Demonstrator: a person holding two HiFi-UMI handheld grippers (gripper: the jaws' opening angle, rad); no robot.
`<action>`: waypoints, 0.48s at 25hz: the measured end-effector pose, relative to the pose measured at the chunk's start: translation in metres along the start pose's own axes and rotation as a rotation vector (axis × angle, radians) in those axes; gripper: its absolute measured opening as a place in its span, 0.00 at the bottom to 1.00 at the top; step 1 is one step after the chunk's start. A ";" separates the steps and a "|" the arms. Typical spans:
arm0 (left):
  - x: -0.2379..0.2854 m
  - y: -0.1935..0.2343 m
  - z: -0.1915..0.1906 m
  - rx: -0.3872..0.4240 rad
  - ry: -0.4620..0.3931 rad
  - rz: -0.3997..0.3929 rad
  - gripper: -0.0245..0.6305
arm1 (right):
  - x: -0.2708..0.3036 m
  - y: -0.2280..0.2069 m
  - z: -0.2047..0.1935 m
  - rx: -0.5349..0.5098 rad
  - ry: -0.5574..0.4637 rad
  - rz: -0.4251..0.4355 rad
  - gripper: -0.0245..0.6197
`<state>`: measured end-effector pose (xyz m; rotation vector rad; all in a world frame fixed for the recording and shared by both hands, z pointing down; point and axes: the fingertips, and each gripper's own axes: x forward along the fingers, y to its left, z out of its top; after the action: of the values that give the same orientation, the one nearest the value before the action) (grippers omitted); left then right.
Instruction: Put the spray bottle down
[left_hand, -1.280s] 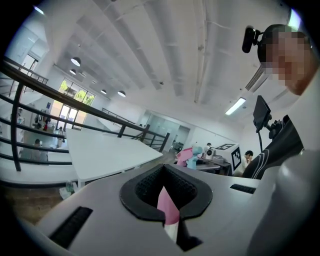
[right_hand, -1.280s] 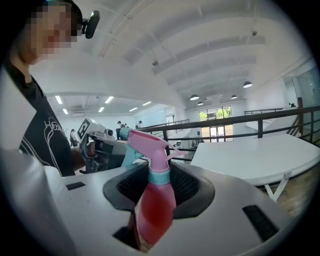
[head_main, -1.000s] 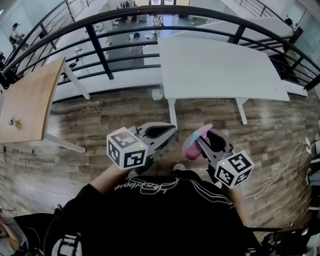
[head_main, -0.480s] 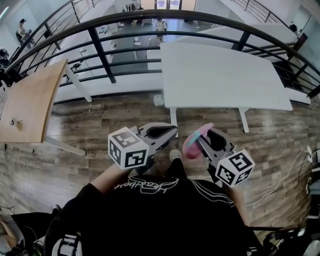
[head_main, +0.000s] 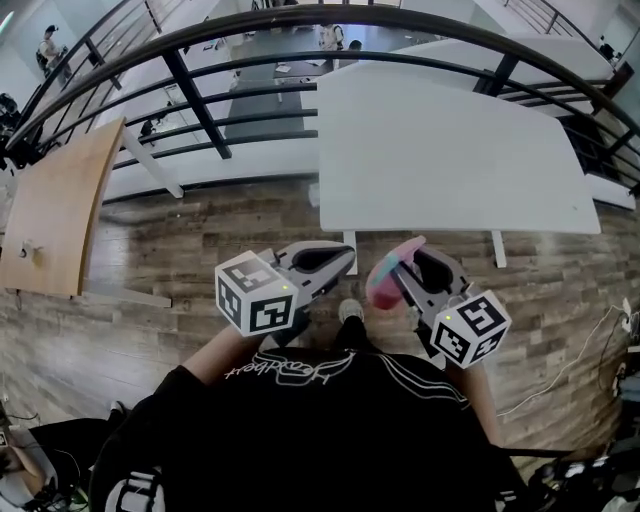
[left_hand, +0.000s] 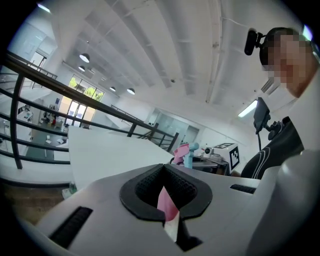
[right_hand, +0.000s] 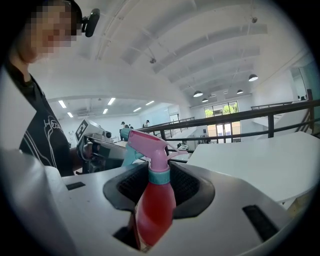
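1. Head view: the person stands on the wood-plank floor (head_main: 200, 260), facing a large white table (head_main: 440, 150) that backs onto a black metal railing (head_main: 190, 90). The right gripper (head_main: 405, 272) holds a red plastic spray bottle with a teal collar and pink trigger head (head_main: 383, 285). The bottle is in the air just ahead of the person's black shirt, over the floor and short of the table's near edge. The left gripper (head_main: 338, 265) hangs just beside it without touching, its jaws drawn together.

2. Left gripper view: the left gripper's (left_hand: 165, 185) jaws are closed almost completely. A thin pink-and-white strip (left_hand: 167, 207) is pinched in the slit between them; I cannot tell what it is. Past the jaws, the spray bottle's pink head (left_hand: 184, 152) shows to the right, and the table top (left_hand: 110, 155) stretches bare to the left.

3. Right gripper view: the right gripper's (right_hand: 159, 175) jaws press on the red body of the spray bottle (right_hand: 155, 205). It stands upright between the black pads, with the collar and trigger head rising above them. The table (right_hand: 255, 160) lies to the right and the left gripper (right_hand: 107, 150) is close on the other side.

4. Progress, as I judge it: the bottle has not been put down. What remains is to carry it over the table, lower its base onto the top and part the jaws. With the bottle upright and the table bare, that looks easy.
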<state>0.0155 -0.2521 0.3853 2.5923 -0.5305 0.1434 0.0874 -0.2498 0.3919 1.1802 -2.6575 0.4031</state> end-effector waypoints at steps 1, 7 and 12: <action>0.007 0.008 0.003 -0.007 0.000 0.005 0.05 | 0.006 -0.009 0.001 0.000 0.001 0.001 0.25; 0.054 0.049 0.021 -0.042 0.008 0.017 0.05 | 0.031 -0.068 0.008 0.002 0.011 0.003 0.25; 0.090 0.081 0.034 -0.082 0.021 0.039 0.05 | 0.044 -0.119 0.011 0.015 0.034 0.001 0.25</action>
<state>0.0666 -0.3645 0.4089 2.4993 -0.5684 0.1587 0.1466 -0.3607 0.4141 1.1664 -2.6305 0.4400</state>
